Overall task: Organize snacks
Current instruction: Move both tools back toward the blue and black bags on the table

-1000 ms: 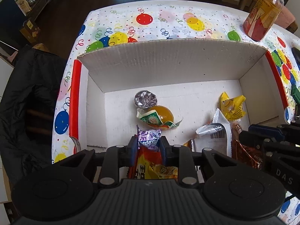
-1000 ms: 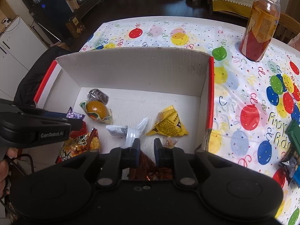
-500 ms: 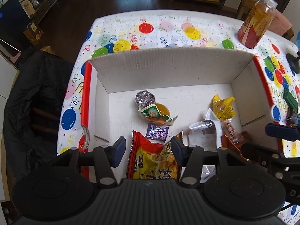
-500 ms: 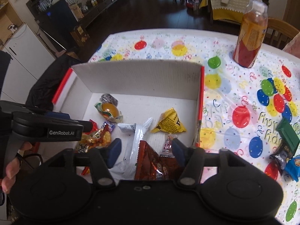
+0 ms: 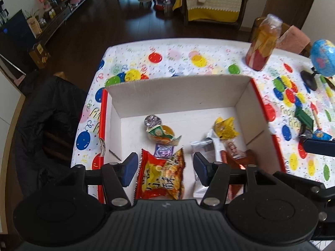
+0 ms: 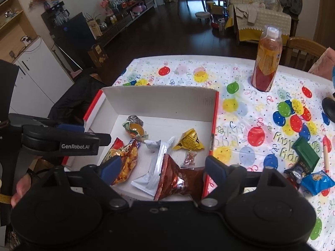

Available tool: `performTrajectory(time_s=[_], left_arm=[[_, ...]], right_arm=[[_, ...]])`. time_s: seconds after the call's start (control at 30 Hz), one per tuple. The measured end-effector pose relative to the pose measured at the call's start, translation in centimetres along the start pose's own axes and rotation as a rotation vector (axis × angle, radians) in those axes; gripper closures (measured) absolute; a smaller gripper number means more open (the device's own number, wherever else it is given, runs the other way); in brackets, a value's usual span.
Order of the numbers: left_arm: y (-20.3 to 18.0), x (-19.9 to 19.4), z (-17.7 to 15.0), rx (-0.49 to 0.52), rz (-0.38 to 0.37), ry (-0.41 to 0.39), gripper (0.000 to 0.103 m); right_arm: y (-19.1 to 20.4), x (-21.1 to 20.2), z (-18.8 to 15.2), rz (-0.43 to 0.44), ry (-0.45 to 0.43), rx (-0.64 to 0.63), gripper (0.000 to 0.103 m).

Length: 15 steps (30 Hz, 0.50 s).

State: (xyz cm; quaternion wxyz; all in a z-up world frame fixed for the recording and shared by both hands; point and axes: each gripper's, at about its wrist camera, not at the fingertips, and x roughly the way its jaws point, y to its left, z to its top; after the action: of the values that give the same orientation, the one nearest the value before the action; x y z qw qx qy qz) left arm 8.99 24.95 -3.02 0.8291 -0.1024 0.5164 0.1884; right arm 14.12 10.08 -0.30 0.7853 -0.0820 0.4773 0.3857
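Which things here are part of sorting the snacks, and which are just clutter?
Job: cardboard box; red-yellow chip bag, brown bag and yellow packet inside it; blue snack packet and green packet on the tablecloth.

Lying about: drink bottle, globe, black jacket.

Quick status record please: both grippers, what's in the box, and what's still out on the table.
left gripper: open, jaws just opened, red-yellow snack bag lies loose below
right gripper: open, jaws just opened, brown snack bag released
box: holds both bags, yellow packet, white wrapper, jelly cup
still on table: blue packet, green packet, bottle
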Motion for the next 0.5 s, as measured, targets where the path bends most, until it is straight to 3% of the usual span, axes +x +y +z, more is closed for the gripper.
performTrajectory(time_s=[0.5], left_arm=[[-5.6, -3.7, -1.4, 0.033, -0.067, -0.092, 0.019]], right_arm=[[-3.5, -5.7, -2.6, 0.019, -0.066, 0.012, 0.000]])
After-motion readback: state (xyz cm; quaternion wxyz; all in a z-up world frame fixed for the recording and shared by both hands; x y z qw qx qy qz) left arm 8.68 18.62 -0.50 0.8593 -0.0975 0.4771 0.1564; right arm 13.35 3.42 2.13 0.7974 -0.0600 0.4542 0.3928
